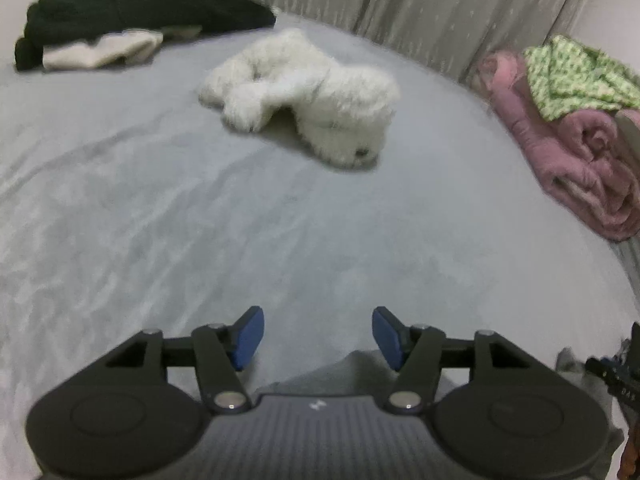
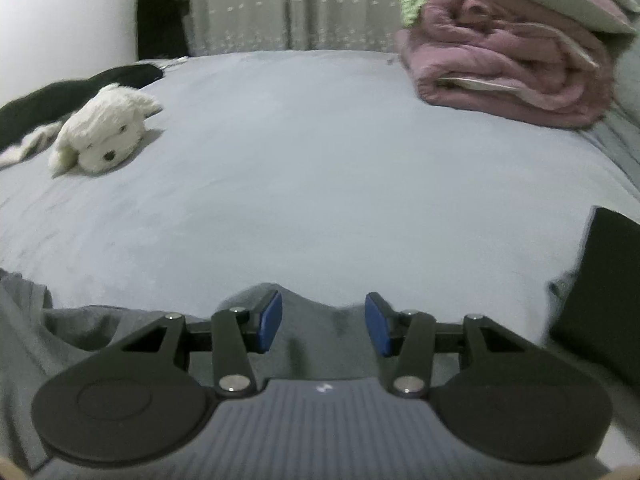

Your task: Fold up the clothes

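Observation:
A grey garment (image 2: 80,328) lies on the near part of the pale bedsheet (image 2: 320,160), under and to the left of my right gripper (image 2: 323,324). That gripper is open, its blue pads (image 2: 270,322) apart above a raised fold of the grey cloth, not pressing on it. In the left wrist view a peak of the same grey garment (image 1: 340,372) shows just below my left gripper (image 1: 318,338), which is open with nothing between its blue pads (image 1: 250,336). The rest of the garment is hidden under both tools.
A white plush dog (image 1: 304,96) lies mid-bed. Dark folded clothes with a cream piece (image 1: 120,24) sit far left. A folded pink blanket (image 2: 508,60) with a green patterned cloth (image 1: 576,72) sits at the right. A dark object (image 2: 600,296) stands near right. Curtains (image 1: 400,0) hang behind.

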Demonstrator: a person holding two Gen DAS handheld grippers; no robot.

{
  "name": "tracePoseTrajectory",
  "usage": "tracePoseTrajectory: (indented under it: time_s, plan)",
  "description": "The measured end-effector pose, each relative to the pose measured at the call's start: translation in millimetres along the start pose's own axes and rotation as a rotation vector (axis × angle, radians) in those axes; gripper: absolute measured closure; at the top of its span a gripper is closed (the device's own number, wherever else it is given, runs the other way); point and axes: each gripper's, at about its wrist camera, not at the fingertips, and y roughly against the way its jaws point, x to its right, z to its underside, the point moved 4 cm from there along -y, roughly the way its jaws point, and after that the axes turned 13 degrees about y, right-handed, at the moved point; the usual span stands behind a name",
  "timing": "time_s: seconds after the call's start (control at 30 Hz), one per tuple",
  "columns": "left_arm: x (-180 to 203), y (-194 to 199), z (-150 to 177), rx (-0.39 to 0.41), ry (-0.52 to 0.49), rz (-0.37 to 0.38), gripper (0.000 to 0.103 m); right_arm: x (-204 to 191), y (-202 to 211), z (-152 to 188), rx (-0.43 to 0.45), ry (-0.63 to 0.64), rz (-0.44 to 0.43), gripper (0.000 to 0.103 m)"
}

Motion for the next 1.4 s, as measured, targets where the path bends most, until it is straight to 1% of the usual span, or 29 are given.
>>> tracePoseTrajectory:
  time_s: [0.03, 0.1, 0.17, 0.23, 0.33, 0.4, 0.47, 0.5, 0.53, 0.57, 0.63, 0.7, 0.77, 0.83, 0.97, 1.03, 1.1, 1.13, 1.2, 1.3, 1.4]
  plan:
    - [-2, -7, 3, -0.031, -0.005, -0.011, 0.042, -3, -5, -1, -0.004, 0.018, -0.007, 0.048]
    - [-4, -15, 12, -0.085, -0.029, -0.020, 0.043, -4, -14, 0, -0.022, 0.050, -0.010, 0.048]
    - [-2, -12, 24, -0.093, -0.073, -0.002, 0.044, -6, -22, 3, -0.049, 0.075, -0.006, 0.048]
    - [3, -6, 37, -0.089, -0.148, -0.006, 0.046, -6, -29, 7, -0.072, 0.097, -0.007, 0.048]
    - [14, 3, 62, -0.082, -0.264, -0.016, 0.055, -11, -33, 11, -0.100, 0.132, -0.013, 0.048]
    - [18, 10, 74, -0.073, -0.309, -0.004, 0.060, -15, -33, 9, -0.123, 0.157, -0.016, 0.053]
    - [20, 15, 85, -0.071, -0.318, 0.016, 0.071, -22, -31, 7, -0.138, 0.186, -0.025, 0.071]
    - [21, 18, 88, -0.063, -0.319, 0.020, 0.073, -26, -29, 7, -0.140, 0.198, -0.029, 0.077]
    - [23, 21, 93, -0.048, -0.329, 0.020, 0.077, -30, -28, 8, -0.137, 0.209, -0.025, 0.085]
    - [24, 23, 97, -0.032, -0.348, 0.017, 0.081, -35, -27, 10, -0.134, 0.224, -0.015, 0.088]
    - [28, 27, 107, 0.000, -0.388, 0.008, 0.084, -47, -24, 14, -0.118, 0.269, 0.035, 0.092]
    - [31, 32, 114, 0.042, -0.426, -0.010, 0.088, -54, -19, 19, -0.090, 0.297, 0.082, 0.094]
    - [30, 33, 112, 0.074, -0.415, -0.013, 0.091, -59, -14, 25, -0.058, 0.310, 0.126, 0.098]
    - [26, 35, 110, 0.102, -0.377, -0.011, 0.094, -56, -7, 31, -0.023, 0.278, 0.157, 0.100]
    - [28, 45, 102, 0.213, -0.361, -0.029, 0.095, -40, 7, 36, 0.044, 0.200, 0.246, 0.100]
    - [33, 50, 94, 0.291, -0.360, -0.030, 0.096, -28, 14, 31, 0.079, 0.170, 0.296, 0.100]
    - [40, 50, 83, 0.350, -0.358, -0.030, 0.096, -17, 19, 26, 0.114, 0.141, 0.340, 0.100]
    - [43, 50, 77, 0.376, -0.356, -0.029, 0.096, -12, 20, 22, 0.126, 0.132, 0.349, 0.100]
    - [49, 45, 67, 0.378, -0.350, -0.029, 0.096, -6, 21, 15, 0.140, 0.118, 0.354, 0.100]
    - [50, 48, 62, 0.396, -0.348, -0.030, 0.096, 4, 26, 6, 0.165, 0.094, 0.339, 0.100]
    - [52, 48, 59, 0.433, -0.374, -0.035, 0.096, 10, 31, -3, 0.197, 0.112, 0.373, 0.100]
